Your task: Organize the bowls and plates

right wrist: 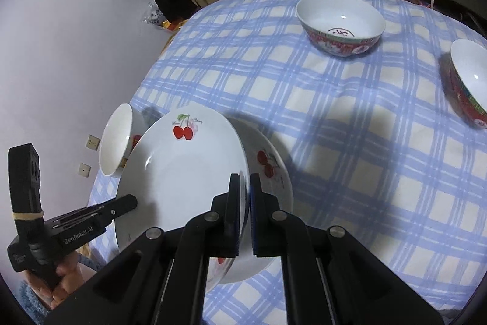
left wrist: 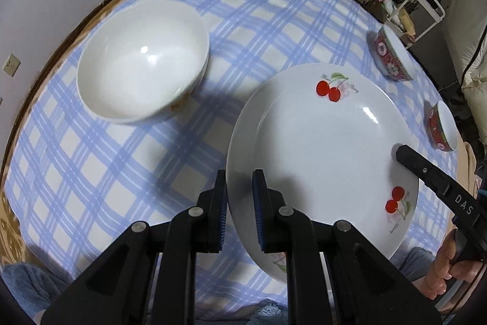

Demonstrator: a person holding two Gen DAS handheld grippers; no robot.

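Both grippers are clamping opposite rims of the round white cherry-printed plate: left gripper, right gripper. They are holding it tilted above a matching plate near the table's front edge, probably for stacking.

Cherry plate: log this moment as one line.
left tongs shut on cherry plate rim | right tongs shut on opposite rim | second plate underneath | white bowl beside
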